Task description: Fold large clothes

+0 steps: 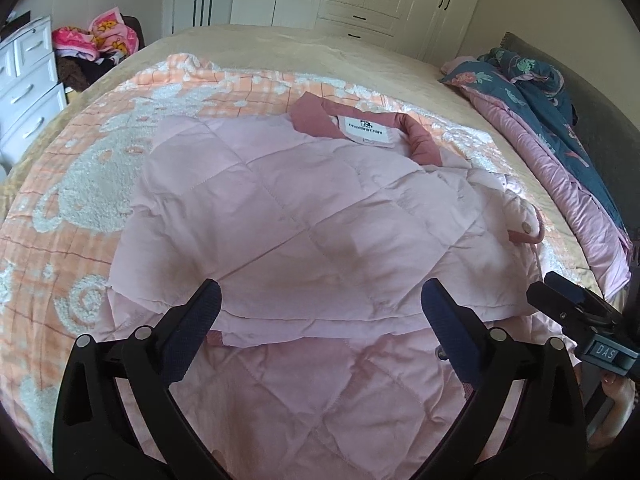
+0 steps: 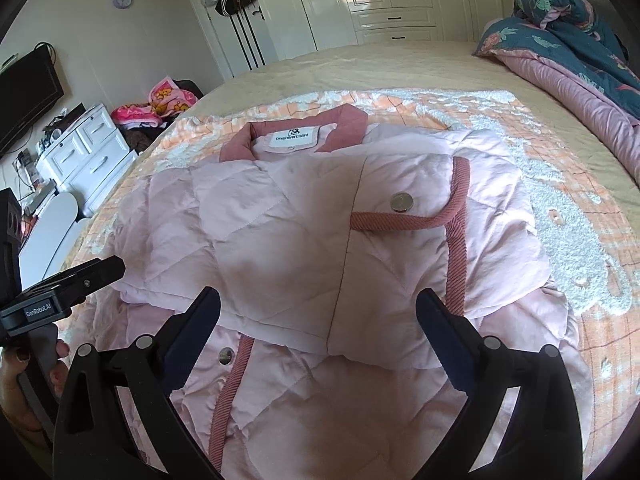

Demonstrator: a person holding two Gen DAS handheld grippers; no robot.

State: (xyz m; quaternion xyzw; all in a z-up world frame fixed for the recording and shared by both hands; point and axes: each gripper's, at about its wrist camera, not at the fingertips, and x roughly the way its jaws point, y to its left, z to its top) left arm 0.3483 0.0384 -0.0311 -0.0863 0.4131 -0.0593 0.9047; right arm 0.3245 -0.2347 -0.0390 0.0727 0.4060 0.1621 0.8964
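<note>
A pale pink quilted jacket (image 1: pixel 304 216) with a darker pink collar (image 1: pixel 416 136) and a white label lies on the bed, its sides folded in over the middle. In the right wrist view the same jacket (image 2: pixel 304 240) shows ribbed pink trim (image 2: pixel 456 256) and a metal snap (image 2: pixel 401 202). My left gripper (image 1: pixel 321 300) hangs open just above the jacket's near fold, nothing between its fingers. My right gripper (image 2: pixel 318 306) is open too, above the folded front panel, holding nothing. Each gripper's body shows at the edge of the other's view.
An orange-and-white patterned blanket (image 1: pixel 80 184) lies under the jacket on a beige bedspread (image 2: pixel 360 68). A bunched blue floral duvet (image 1: pixel 532 92) sits at the right. White drawers (image 1: pixel 28 92), a pile of pink clothes (image 1: pixel 96 38) and white wardrobes (image 2: pixel 384 0) stand beyond the bed.
</note>
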